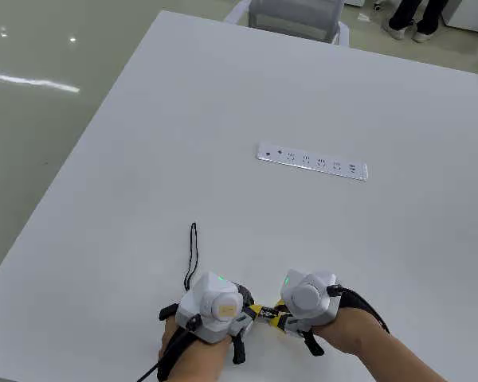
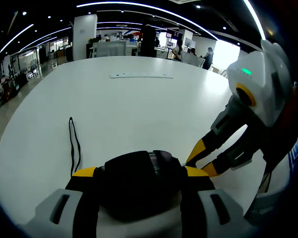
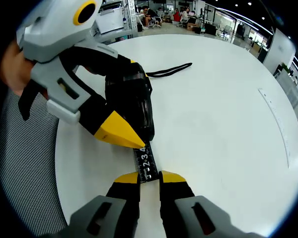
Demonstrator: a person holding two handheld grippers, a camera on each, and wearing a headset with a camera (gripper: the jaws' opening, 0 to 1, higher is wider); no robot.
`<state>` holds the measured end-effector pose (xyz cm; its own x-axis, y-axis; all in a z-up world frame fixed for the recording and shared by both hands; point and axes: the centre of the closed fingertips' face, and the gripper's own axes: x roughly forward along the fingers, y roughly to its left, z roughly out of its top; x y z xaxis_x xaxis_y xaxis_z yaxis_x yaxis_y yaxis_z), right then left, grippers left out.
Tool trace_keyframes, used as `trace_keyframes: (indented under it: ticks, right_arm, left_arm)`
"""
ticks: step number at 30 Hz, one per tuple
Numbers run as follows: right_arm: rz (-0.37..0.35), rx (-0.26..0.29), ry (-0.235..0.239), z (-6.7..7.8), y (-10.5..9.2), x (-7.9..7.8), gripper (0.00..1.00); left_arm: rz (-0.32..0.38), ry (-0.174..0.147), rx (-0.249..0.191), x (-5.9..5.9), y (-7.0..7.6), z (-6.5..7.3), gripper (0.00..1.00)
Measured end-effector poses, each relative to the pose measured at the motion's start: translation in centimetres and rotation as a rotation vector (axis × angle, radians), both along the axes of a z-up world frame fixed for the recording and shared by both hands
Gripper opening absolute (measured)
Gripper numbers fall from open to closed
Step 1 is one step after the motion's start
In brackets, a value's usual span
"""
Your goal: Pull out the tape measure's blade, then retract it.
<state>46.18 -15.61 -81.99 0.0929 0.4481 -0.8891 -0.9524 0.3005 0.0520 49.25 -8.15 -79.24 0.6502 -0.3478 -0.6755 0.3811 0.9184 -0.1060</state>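
A white worktop is seen from above. Near its front edge, the left tongs clamp the black case of the tape measure, one yellow tip on either side. Just beside them, the right tongs are nearly closed, pinching the end of the blade. The blade is out only a short way, with what seem to be the numbers 2 to 4 showing. The case's black strap trails across the worktop. A white power strip lies well apart.

White shells, black jaws, yellow tips, green lights: left tool, right tool.
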Motion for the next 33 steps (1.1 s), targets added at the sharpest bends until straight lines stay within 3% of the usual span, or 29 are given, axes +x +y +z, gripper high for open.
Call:
trace_keyframes:
  ticks: [33]
  right_arm:
    - [-0.008,0.04,0.003,0.1,1.2,0.0,0.13]
  left_arm:
    - [0.0,0.0,-0.005,-0.1,0.0,0.1,0.64]
